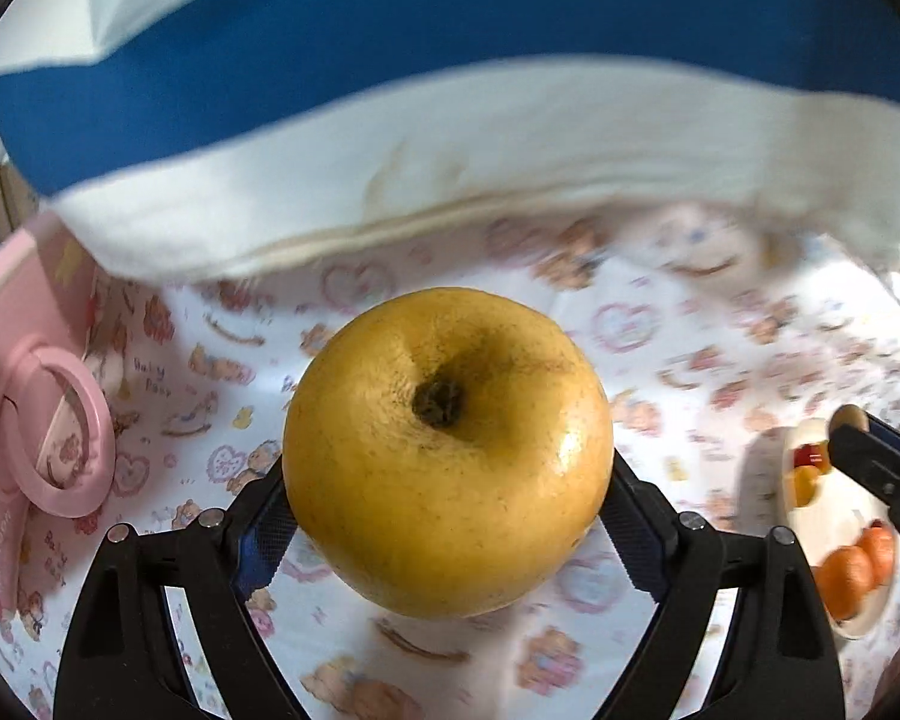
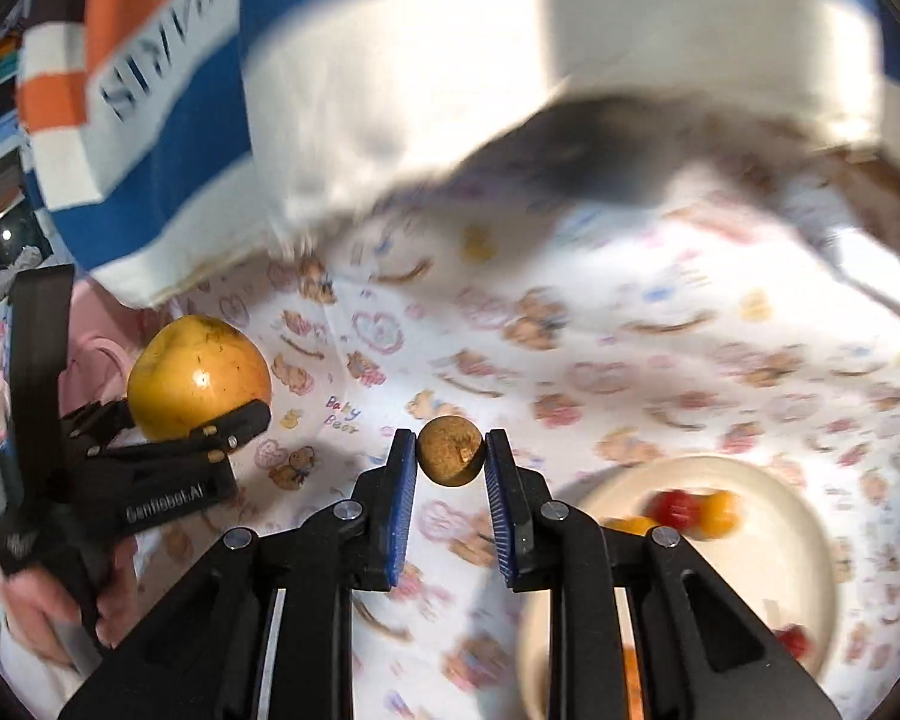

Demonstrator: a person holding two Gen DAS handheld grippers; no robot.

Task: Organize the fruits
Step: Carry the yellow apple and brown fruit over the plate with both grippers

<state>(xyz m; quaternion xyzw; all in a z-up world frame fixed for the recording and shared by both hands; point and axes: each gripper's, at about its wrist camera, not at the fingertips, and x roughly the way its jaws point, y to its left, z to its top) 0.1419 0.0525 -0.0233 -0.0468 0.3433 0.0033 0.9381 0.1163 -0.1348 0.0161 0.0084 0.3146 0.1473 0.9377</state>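
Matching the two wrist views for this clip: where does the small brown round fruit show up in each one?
Left wrist: small brown fruit at the far right edge, held in the right gripper above the plate.
Right wrist: centre, small brown fruit clamped between the right gripper fingers.
Shared landmark: the cream plate, also the big yellow fruit.

We read "Baby Bear" printed in small coloured letters on the bear-patterned cloth point(image 2: 343, 413), and found the same words near its left side in the left wrist view. White letters on the body of the left gripper point(image 2: 201, 429) seemed to say "GenRobot.AI". Dark capitals on an orange-and-white striped fabric point(image 2: 150, 42) were too blurred to make out.
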